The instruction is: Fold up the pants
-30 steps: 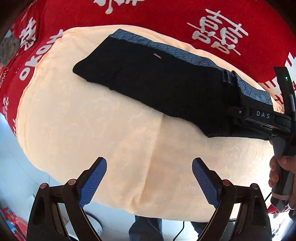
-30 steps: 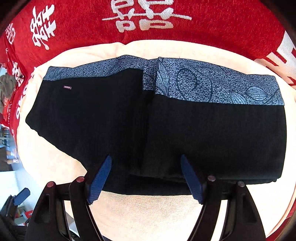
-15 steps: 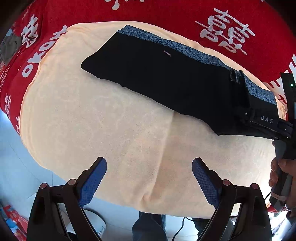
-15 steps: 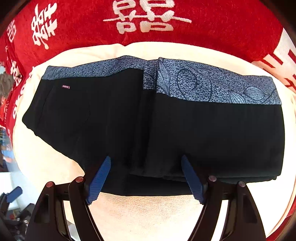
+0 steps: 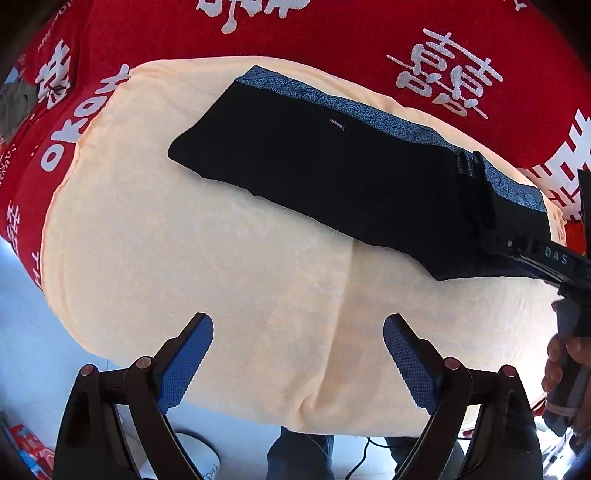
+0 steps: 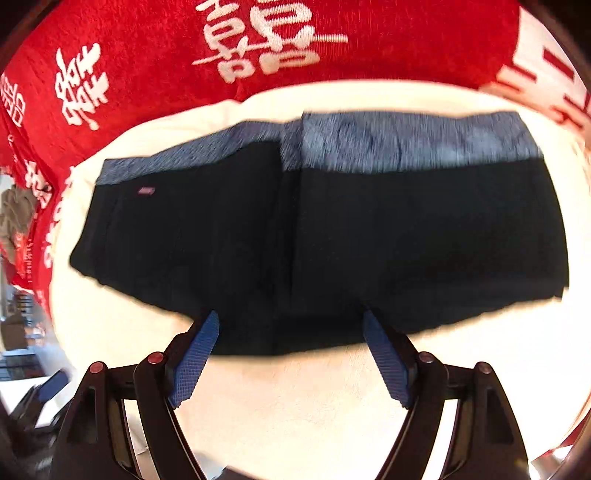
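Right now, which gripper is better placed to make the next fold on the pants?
Right. The right gripper sits open at the near hem of the pants, fabric between its fingers. The left gripper is open over bare cream towel, well short of them.

You work over a soft peach-cream towel cloth (image 5: pixel 229 266) with a long crease down its middle; it lies on a big red fuzzy blanket with white Chinese letters (image 5: pixel 369 33); the red blanket shows all along the far side and on your left; below the near edge of the cloth you see a pale, shiny grey-white floor (image 5: pixel 26 314); a thin black cord (image 5: pixel 364 458) lies on that floor; bright light falls on everything.
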The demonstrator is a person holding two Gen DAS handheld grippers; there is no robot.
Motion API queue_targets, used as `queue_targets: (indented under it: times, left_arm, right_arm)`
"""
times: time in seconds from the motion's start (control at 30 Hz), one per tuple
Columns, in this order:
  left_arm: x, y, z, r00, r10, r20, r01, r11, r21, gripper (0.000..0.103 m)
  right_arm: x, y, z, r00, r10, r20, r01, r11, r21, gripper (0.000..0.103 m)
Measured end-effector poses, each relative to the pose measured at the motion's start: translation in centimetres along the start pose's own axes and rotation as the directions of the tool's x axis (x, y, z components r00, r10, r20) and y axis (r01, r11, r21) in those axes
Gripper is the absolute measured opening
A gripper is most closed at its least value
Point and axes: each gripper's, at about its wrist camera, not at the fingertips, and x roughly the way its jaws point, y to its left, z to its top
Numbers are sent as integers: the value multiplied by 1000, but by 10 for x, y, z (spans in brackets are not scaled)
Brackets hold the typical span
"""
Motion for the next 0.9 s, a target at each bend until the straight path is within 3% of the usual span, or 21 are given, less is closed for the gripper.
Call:
queue_targets:
  times: [0.3, 0.53, 0.73, 0.77, 0.87, 0.9]
  left_arm:
    - [20, -2, 11, 997, -70, -17, 71, 997, 11, 94]
    - [42, -2, 33, 998, -51, -30, 51, 999, -19, 94]
    - [42, 1, 47, 999, -25, -27, 23, 998, -63, 94]
    - [42, 2, 49, 999, -20, -28, 18, 997, -70, 94]
    - [42, 3, 55, 1000, -16, -21, 14, 995, -99, 94]
    - [43, 3, 57, 1000, -14, -20, 12, 994, -105, 94]
  right_arm:
    - [-18, 16, -39, 1000, -26, -5, 26, 998, -59, 83]
    - [-17, 26, -24, 1000, -4, 27, 7, 993, -116, 83]
    - [-17, 19, 24, 997, 9, 76, -1, 995, -103, 83]
    - [-15, 17, 30, 997, 8, 72, -1, 994, -108, 80]
    - [-2, 12, 45, 1000, 11, 27, -8, 993, -117, 57]
    - [2, 10, 46, 1000, 16, 7, -15, 993, -115, 55]
